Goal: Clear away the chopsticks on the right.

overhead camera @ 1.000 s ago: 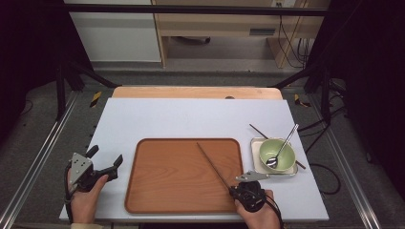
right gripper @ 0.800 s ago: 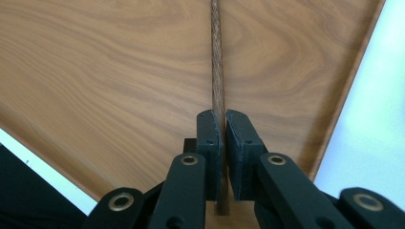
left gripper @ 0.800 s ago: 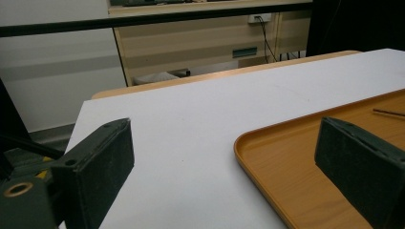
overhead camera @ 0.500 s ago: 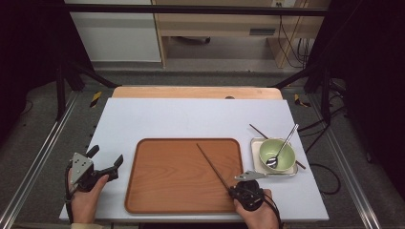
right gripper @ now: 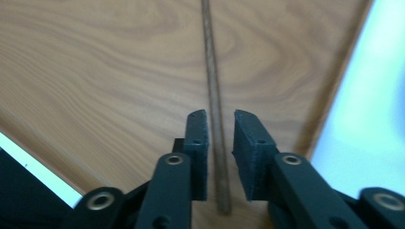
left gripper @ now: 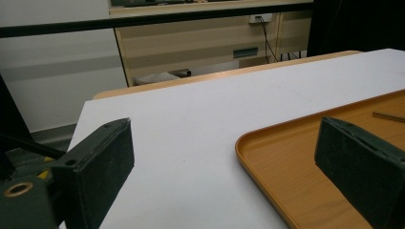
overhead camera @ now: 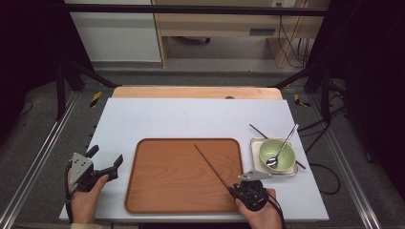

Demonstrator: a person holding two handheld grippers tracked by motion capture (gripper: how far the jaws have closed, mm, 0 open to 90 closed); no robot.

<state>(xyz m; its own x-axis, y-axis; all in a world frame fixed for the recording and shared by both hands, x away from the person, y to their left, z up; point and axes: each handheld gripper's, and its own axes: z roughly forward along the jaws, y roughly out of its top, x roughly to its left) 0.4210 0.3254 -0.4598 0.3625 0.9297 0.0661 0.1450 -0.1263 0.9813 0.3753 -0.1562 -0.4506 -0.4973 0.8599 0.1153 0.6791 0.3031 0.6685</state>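
A long dark chopstick (overhead camera: 212, 164) lies slantwise on the wooden tray (overhead camera: 172, 176). Its near end rests between the jaws of my right gripper (overhead camera: 234, 190) at the tray's front right corner. In the right gripper view the chopstick (right gripper: 212, 86) runs up the gap of the right gripper (right gripper: 220, 119), and the pads stand a little off it on both sides. These jaws have just been opening. My left gripper (overhead camera: 106, 156) rests left of the tray, open wide with nothing between its fingers. In the left gripper view the left gripper (left gripper: 224, 143) frames the tray's corner (left gripper: 286, 157).
Right of the tray, a green bowl (overhead camera: 277, 155) with a metal spoon (overhead camera: 284, 143) sits on a small white square dish (overhead camera: 258, 143). A second chopstick (overhead camera: 258, 130) lies across under that dish. The white tabletop (overhead camera: 191, 119) stretches behind the tray.
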